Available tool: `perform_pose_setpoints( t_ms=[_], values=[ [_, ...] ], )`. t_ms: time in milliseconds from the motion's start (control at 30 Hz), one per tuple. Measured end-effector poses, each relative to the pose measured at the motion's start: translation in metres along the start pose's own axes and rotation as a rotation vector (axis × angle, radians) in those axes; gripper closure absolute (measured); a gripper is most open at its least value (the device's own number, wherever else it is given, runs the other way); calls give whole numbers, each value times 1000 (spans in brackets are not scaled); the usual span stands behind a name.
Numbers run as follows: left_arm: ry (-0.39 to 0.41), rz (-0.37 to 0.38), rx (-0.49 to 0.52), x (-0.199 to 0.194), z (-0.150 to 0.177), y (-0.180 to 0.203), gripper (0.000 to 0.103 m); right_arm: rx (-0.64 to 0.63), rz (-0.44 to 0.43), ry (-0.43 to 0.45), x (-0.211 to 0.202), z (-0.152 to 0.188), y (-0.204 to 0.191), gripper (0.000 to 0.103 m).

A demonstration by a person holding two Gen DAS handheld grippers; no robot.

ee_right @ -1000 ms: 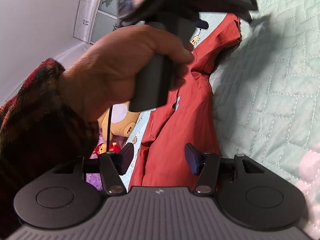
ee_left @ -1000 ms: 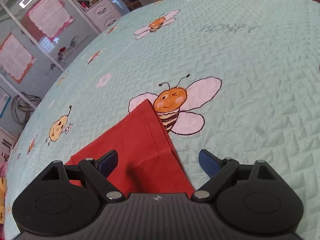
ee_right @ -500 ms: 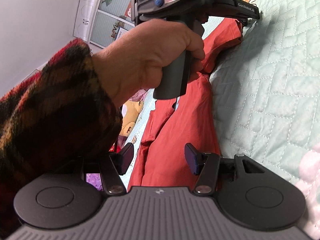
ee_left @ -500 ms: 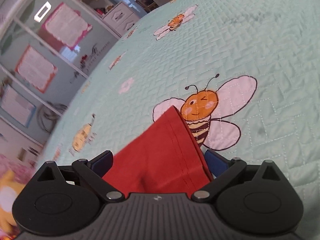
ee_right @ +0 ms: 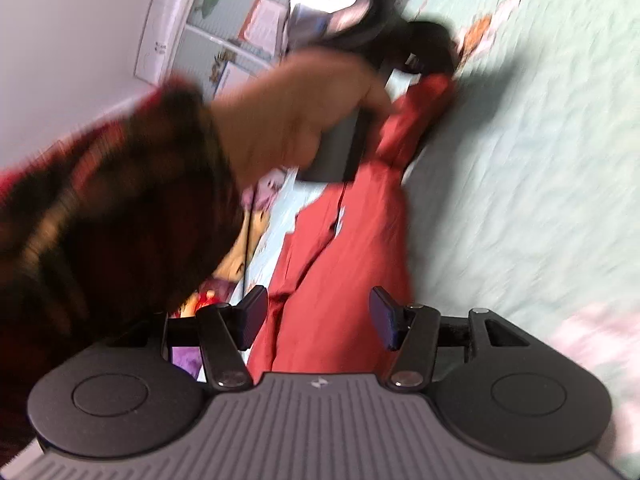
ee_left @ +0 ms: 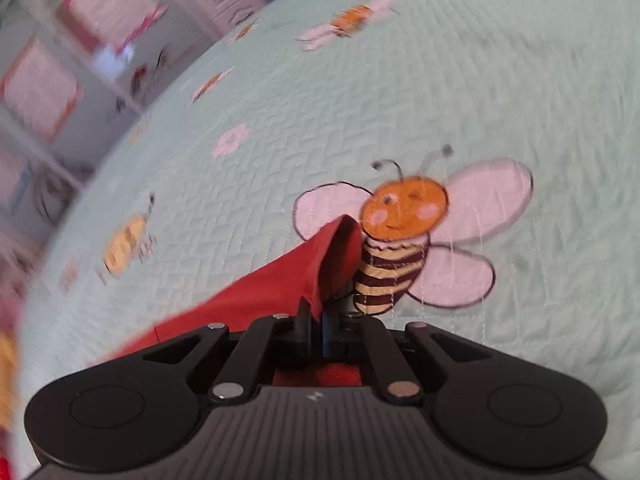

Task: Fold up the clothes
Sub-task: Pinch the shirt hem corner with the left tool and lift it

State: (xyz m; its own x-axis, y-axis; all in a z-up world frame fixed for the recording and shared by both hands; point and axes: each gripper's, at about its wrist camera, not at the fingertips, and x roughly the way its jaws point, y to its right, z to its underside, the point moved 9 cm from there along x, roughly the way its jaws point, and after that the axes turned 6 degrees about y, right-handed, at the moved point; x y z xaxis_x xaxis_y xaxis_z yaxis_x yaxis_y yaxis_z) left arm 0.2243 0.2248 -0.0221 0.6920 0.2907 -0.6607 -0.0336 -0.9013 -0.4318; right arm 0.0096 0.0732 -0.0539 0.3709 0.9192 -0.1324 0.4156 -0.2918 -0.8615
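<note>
Left gripper (ee_left: pixel 316 326) pinched closed on the hem corner of a red garment (ee_left: pixel 280 292), jaws having just snapped together with the cloth between them. Beyond it, a mint-green quilted bed cover (ee_left: pixel 500 92) printed with a smiling orange bee (ee_left: pixel 404 236); blurred cabinets further back. Right gripper (ee_right: pixel 318 316) about half open, gripping nothing, blue pads either side of the same red garment (ee_right: pixel 340 276) lying stretched along the bed. Past that, a hand (ee_right: pixel 292 120) in a red plaid sleeve (ee_right: pixel 120 208), wrapped around the other gripper's dark handle (ee_right: pixel 336 152).
</note>
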Motion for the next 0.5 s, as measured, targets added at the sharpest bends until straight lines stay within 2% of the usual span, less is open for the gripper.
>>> perform_pose_setpoints(
  t_ms=[33,133,333,500],
  values=[
    [10,31,-55,-4,-2,-6,99,-1,9,19,-5,-5,2,46],
    [50,66,-108,-20,-15,-20,99,8,48,65,-13,-16,12,46],
    [103,96,-168,-43,-29,-49,99,-109,133,16,-5,-5,12,46],
    [139,132,-216,-55,-30,-65,99,-185,160,-51,0,7,10,46]
  ],
)
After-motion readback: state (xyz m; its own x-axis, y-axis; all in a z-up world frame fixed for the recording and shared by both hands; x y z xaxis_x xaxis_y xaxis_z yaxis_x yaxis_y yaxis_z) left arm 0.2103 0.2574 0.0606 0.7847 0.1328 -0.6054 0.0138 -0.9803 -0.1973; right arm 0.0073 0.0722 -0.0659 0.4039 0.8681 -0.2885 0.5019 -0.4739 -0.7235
